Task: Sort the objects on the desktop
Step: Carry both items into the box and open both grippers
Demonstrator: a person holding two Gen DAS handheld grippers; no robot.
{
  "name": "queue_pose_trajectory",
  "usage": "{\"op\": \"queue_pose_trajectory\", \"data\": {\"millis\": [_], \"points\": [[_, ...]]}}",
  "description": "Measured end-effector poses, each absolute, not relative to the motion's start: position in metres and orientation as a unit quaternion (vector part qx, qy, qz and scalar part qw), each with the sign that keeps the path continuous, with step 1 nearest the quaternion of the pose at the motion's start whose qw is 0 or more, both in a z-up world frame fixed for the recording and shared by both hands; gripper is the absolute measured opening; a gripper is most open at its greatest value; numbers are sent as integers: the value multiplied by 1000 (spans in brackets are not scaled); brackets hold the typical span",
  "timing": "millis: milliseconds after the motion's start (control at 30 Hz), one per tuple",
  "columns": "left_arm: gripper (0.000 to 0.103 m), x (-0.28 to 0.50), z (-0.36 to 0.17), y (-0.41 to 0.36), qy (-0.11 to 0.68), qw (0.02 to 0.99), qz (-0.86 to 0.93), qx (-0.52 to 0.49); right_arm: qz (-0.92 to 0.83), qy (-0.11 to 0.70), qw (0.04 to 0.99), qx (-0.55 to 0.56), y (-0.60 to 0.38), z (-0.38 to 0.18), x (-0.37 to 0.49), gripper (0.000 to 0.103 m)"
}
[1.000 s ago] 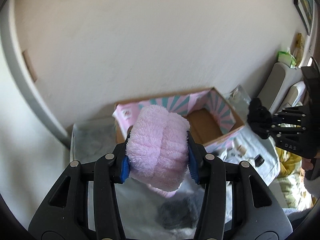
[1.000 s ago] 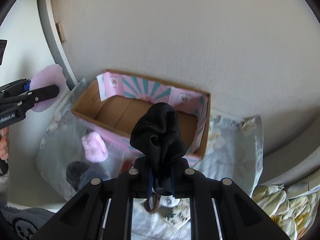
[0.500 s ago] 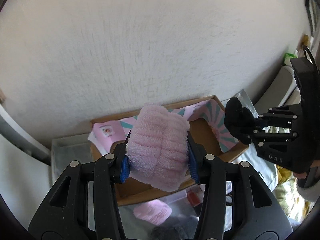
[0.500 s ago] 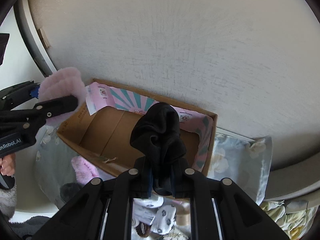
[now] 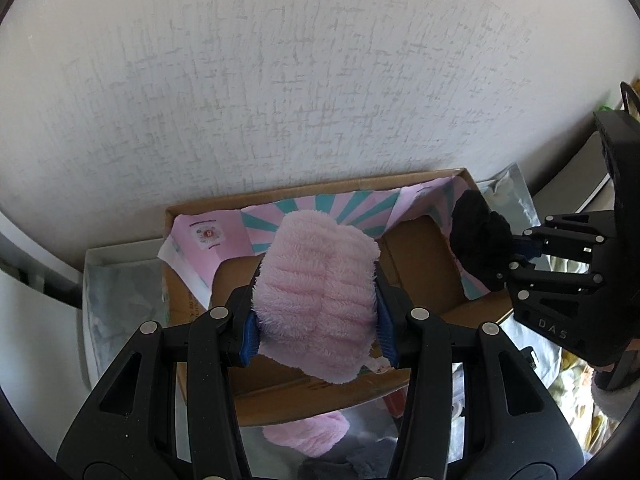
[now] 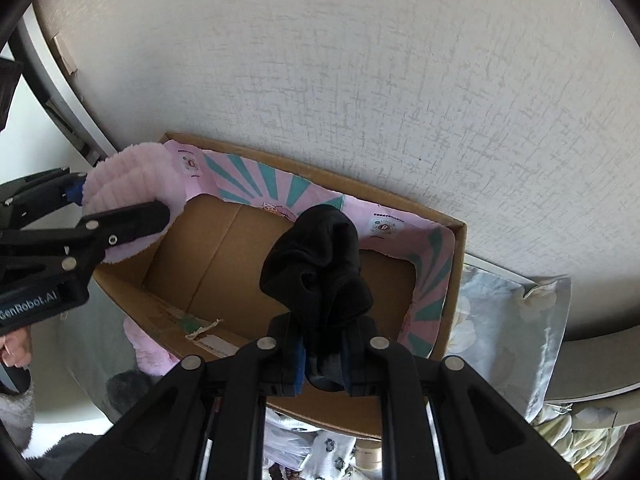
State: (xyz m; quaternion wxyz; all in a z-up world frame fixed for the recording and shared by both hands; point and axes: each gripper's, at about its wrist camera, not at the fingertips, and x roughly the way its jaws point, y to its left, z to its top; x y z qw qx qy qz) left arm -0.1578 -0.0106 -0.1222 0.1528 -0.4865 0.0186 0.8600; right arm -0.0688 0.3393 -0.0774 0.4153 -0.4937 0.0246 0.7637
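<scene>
The left gripper (image 5: 318,322) is closed partway on a pink fluffy sock (image 5: 316,280), its blue pads sunk into the pile on both sides, and it holds the bundle over the open cardboard box (image 5: 424,252) that stands against the wall. The right gripper (image 6: 322,354) is pinched almost fully together on a black sock (image 6: 316,268), which bunches up above the fingers and hangs over the right half of the same box. Both bundles look light, soft and easily squashed; nothing here seems breakable, and a drop into the box should do no harm. The pink one is thick and springy, so a grip across its middle, as now, looks secure, though the plush could cling to the pads when let go. The black one is thinner and limp: held by a fold near its lower end, it flops, and a loose tail could catch on the box's rim or its torn pink lining. A second pink sock (image 5: 308,432) and a grey fuzzy thing (image 6: 124,390) lie outside the box on the near side, and would probably best be taken across their thickest part.
</scene>
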Motion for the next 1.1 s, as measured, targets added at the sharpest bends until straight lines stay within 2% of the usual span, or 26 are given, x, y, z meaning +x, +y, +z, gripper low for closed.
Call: {"op": "queue_pose_trajectory", "data": {"millis": [267,367,400,433,467,500,533,667,700,767,833,1100], "points": [[43,-159,-130,-7,37,139,863,-485,758,8,413,-505,338,-81,-73,13],[52,-160,-130,-6,38,138,863,-484,757,7,416,-503,339,-81,-72,15],[62,-160,-130,-6,40,134,864,-484,757,7,416,-504,339,-82,-72,17],[82,-160,-129,-6,43,131,864,-483,756,8,416,-506,340,-82,-71,23],[93,-161,-129,-6,47,127,865,-484,754,9,417,-507,343,-84,-72,26],[103,-161,-127,-5,49,125,866,-481,754,11,420,-504,343,-84,-71,35],[103,-160,-124,-6,49,126,871,-472,755,13,422,-501,343,-84,-70,48],[103,-161,-119,-4,62,117,874,-468,750,38,428,-503,347,-84,-65,73],[103,-160,-118,-5,63,116,875,-466,746,50,426,-510,349,-85,-65,82],[103,-159,-117,-6,63,118,876,-464,748,54,426,-506,348,-85,-62,87],[103,-157,-115,-7,62,120,876,-462,743,36,441,-502,345,-83,-60,103],[103,-146,-99,-9,58,130,884,-445,746,32,456,-483,345,-77,-55,103]]}}
